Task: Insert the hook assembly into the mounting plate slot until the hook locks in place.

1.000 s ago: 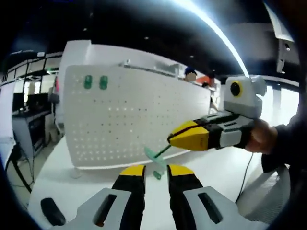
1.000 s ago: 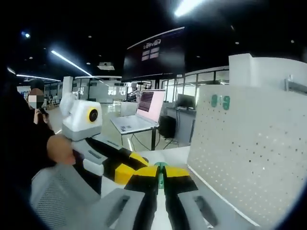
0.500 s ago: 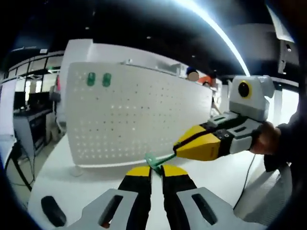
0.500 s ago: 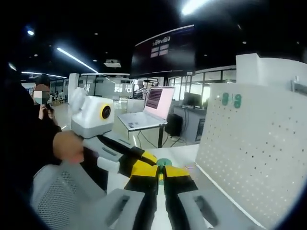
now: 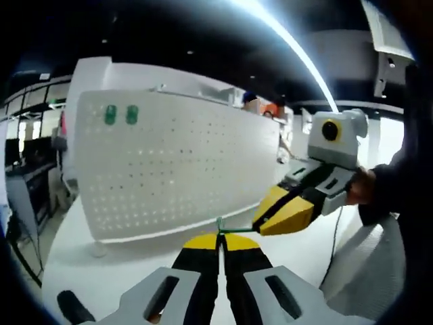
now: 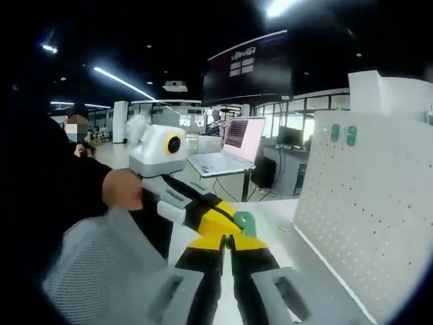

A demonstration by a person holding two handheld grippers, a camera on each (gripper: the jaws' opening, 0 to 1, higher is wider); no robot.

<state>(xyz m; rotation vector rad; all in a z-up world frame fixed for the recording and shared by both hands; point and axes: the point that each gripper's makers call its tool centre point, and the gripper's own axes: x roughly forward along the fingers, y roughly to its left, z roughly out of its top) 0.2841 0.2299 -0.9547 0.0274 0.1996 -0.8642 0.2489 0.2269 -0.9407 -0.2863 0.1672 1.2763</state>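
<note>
A white pegboard (image 5: 176, 169) stands upright on the table, with two green hooks (image 5: 120, 114) near its top left. In the right gripper view the pegboard (image 6: 372, 203) is at the right, its two green hooks (image 6: 343, 133) high up. A green hook assembly (image 5: 230, 229) hangs in the air in front of the board. My left gripper (image 5: 219, 241) is shut on its flat green plate, seen edge-on. The right gripper (image 5: 287, 211) comes in from the right, shut on the thin stem. From the right gripper (image 6: 226, 244), the green plate (image 6: 245, 221) sits beside the left gripper's yellow tip (image 6: 213, 215).
The white table (image 5: 122, 277) runs under both grippers. A black object (image 5: 71, 308) lies at its near left edge. An open laptop (image 6: 233, 145) stands on a far desk. A mesh chair (image 6: 88, 271) is at the left, and a cable (image 5: 336, 237) hangs off the table's right side.
My left jaws, open a second ago, have shut on the green plate. The right gripper brought the hook up between them. Both views have shifted slightly.
</note>
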